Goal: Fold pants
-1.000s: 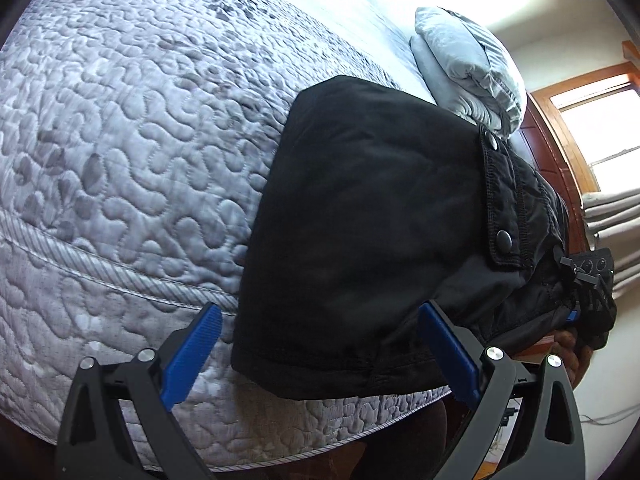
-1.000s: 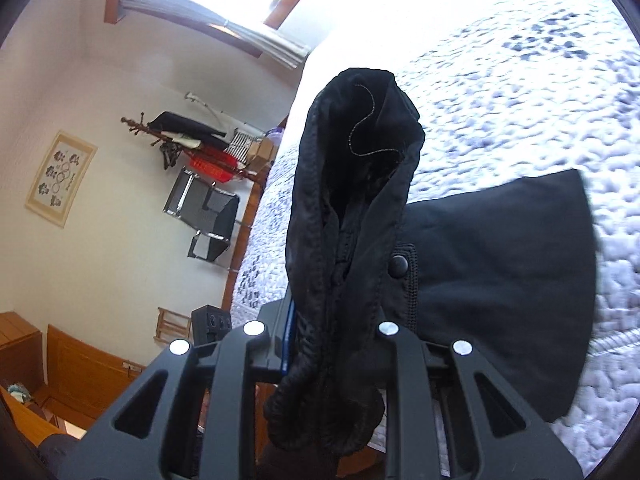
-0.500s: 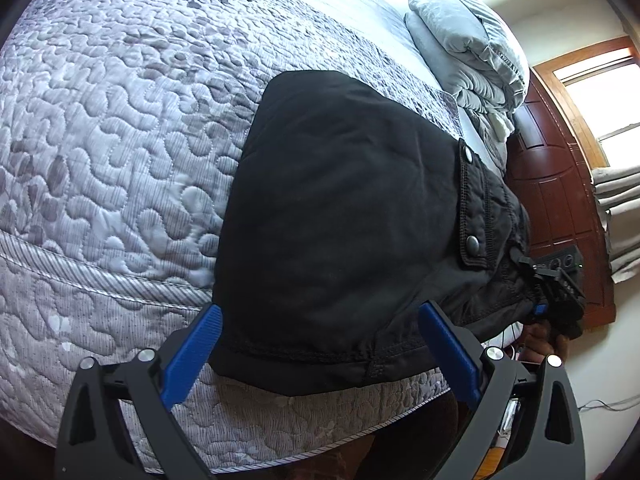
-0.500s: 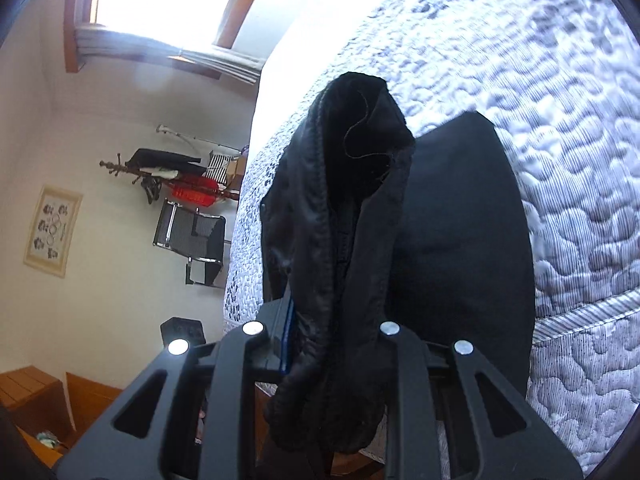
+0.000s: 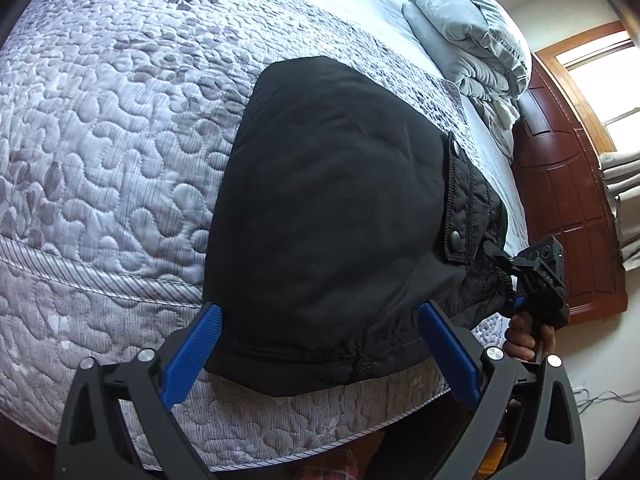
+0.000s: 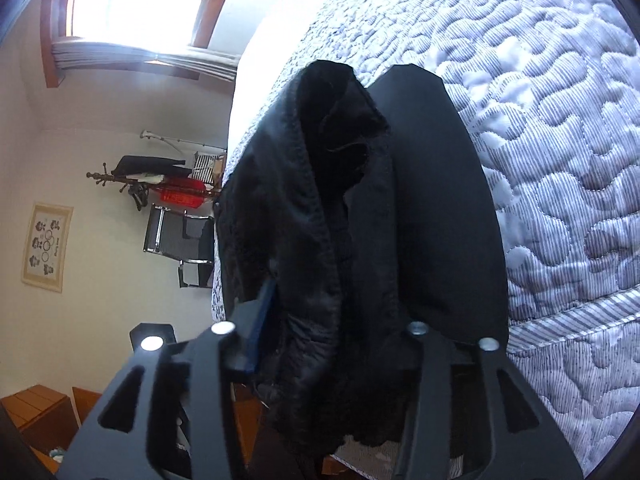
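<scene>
While the black pants (image 5: 332,216) lie folded in a smooth, rounded block on the quilted grey bedspread (image 5: 100,152), at its striped border edge, we see their matte woven cloth, a stitched hem and a flap with two metal snaps. We hold the left gripper (image 5: 320,344) spread wide, its ribbed blue pads on either side of the hem without pinching it. Our right gripper (image 6: 328,320) is pressed together on the bunched, wrinkled waist part, beside the bedspread's border.
</scene>
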`<state>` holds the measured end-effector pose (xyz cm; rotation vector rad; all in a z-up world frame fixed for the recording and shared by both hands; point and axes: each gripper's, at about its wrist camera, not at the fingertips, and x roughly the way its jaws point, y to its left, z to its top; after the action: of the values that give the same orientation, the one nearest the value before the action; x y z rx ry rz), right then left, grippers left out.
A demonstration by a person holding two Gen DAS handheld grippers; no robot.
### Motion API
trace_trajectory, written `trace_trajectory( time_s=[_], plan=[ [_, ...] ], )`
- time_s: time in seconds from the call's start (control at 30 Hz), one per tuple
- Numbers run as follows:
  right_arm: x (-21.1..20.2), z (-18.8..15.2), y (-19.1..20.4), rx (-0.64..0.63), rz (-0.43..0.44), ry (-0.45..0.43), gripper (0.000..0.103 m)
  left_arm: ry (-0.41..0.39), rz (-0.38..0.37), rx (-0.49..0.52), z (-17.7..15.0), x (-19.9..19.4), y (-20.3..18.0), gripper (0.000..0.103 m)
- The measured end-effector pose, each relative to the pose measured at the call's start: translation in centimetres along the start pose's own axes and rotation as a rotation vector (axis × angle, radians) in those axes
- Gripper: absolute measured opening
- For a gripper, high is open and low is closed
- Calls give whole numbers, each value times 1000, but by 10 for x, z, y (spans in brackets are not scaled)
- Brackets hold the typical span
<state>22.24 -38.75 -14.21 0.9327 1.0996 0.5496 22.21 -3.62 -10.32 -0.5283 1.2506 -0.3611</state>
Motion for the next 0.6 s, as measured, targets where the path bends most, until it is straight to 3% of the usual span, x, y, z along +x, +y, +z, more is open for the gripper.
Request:
trace_trajectory(
  time_s=[0.07, 0.13, 0.33, 0.37, 0.43, 0.6],
  plan=[
    [-3, -3, 4, -39, -37, 7, 53, -8, 8, 15, 1, -1, -4, 99],
    [-6, -8, 9, -58, -54, 11, 68, -14, 17, 28, 1, -3, -6, 99],
    [-23, -27, 8, -58, -73, -6, 72, -18, 31, 37, -2, -6, -6, 99],
    [-24, -31, 6, -53, -64, -6, 71, -17, 32, 35, -3, -7, -6, 99],
    [-25, -33, 4, -52, -71, -15, 46, -13, 30, 29, -4, -7, -4, 99],
    [-27, -34, 11, -52, -68, -42, 34, -11, 24, 19, -7, -9, -4, 99]
  ],
)
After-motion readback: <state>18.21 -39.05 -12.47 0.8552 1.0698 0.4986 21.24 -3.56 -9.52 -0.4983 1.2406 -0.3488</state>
